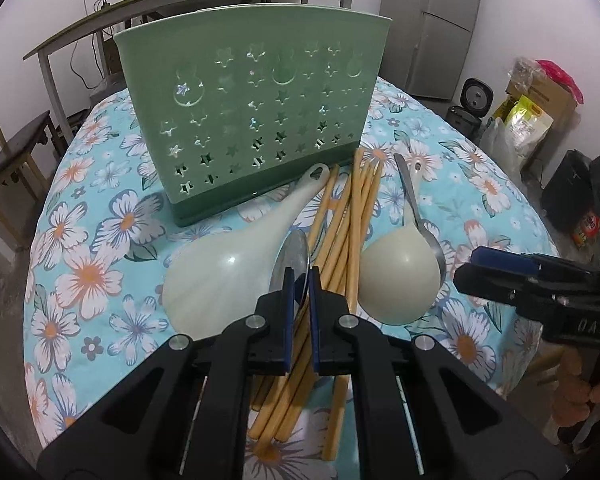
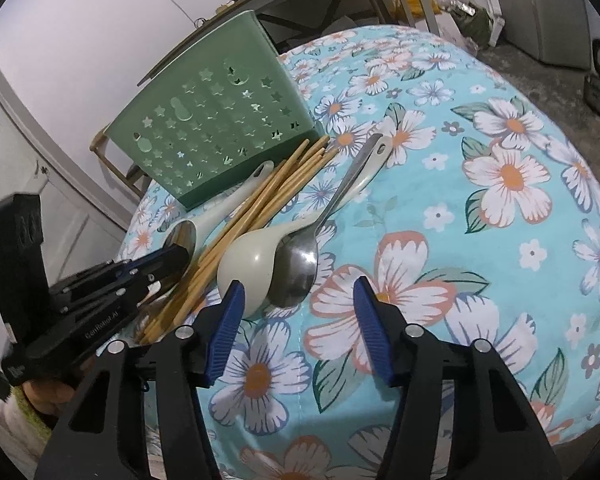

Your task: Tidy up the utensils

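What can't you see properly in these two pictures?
- Inside of the green holder: both views show only its star-holed front wall.
- Metal spoon in the left gripper: left view, the fingers cover its lower part.
- Chopsticks: left view, their near ends run under the gripper.
- Second metal spoon: left view, mostly hidden behind the pale ladle.

Soft, even indoor light fills both fisheye views, throwing only faint shadows under the spoons [image 1: 220,280] ahead of the left claw [image 1: 299,276], with small glints on their bowls, edges bending into black corners, and the near claw arms slightly blurred.
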Tool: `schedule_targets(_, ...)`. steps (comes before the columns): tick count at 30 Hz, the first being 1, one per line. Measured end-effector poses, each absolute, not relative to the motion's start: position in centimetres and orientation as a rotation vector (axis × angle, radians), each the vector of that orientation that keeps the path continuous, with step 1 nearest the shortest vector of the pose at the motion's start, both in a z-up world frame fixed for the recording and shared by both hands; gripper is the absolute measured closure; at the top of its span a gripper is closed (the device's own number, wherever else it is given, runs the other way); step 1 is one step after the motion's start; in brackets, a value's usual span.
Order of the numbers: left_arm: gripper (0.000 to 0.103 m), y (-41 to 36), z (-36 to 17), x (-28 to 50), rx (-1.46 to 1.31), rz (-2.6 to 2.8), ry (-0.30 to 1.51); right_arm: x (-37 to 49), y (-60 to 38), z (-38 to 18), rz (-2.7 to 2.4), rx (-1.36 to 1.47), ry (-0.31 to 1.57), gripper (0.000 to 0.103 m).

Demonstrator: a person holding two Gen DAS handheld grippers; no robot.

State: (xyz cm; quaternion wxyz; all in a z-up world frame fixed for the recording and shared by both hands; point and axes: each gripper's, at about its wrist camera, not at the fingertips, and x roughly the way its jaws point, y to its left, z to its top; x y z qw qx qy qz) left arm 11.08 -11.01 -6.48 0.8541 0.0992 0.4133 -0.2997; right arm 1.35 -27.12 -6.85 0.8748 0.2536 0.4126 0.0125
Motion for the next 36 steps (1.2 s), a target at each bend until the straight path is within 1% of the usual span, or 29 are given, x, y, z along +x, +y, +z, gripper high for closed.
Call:
schedule_targets(9, 0.098, -8.4, -5.9, 11.7, 0.082, -0.648, 0.882, 4.2, -29.9, -8.8, 0.079, 0.741, 0.886, 0.06)
schedule_targets(13, 0.098, -7.3, -5.5, 11.8, 0.028, -0.658, 0.883, 4.8, -30.3, -9.0, 0.084, 0.772, 0.911, 0.065)
schedule_targets(16, 0.099, -6.5, -5.2, 11.7, -0.007, -0.669, 0.874, 4.6, -30.2, -9.0, 0.087, 0.784, 0.93, 0.074)
schedule_targets(17, 0.099, -6.2, -4.9, 11.7, -0.026, -0.681, 0.868, 4.5, -30.3, -9.0, 0.087, 0.791, 0.939, 0.079)
schedule_targets(25, 0.099, -5.1, -4.6, 11.3, -0.074, -0.703, 0.86, 4.9, -29.8, -10.0, 0.109, 0.816, 0.964, 0.081)
schedule_targets(27, 0.099, -4.9, -4.5, 11.1, -0.073, -0.699, 0.852, 5.0, -29.8, -10.1, 0.118, 0.829, 0.963, 0.085)
schedule_targets(30, 0.099, -4.5, -4.3, 10.7, -0.071, -0.69, 0.84, 4.8, -30.0, -10.2, 0.142, 0.869, 0.952, 0.097)
schedule_targets(32, 0.1, -4.2, -4.1, 10.5, -0.07, -0.683, 0.832, 4.4, -30.1, -9.9, 0.148, 0.882, 0.932, 0.099)
schedule_targets(36, 0.1, -3.4, -3.1, 9.8, -0.071, -0.67, 0.802, 3.0, -30.6, -8.5, 0.132, 0.887, 0.887, 0.099)
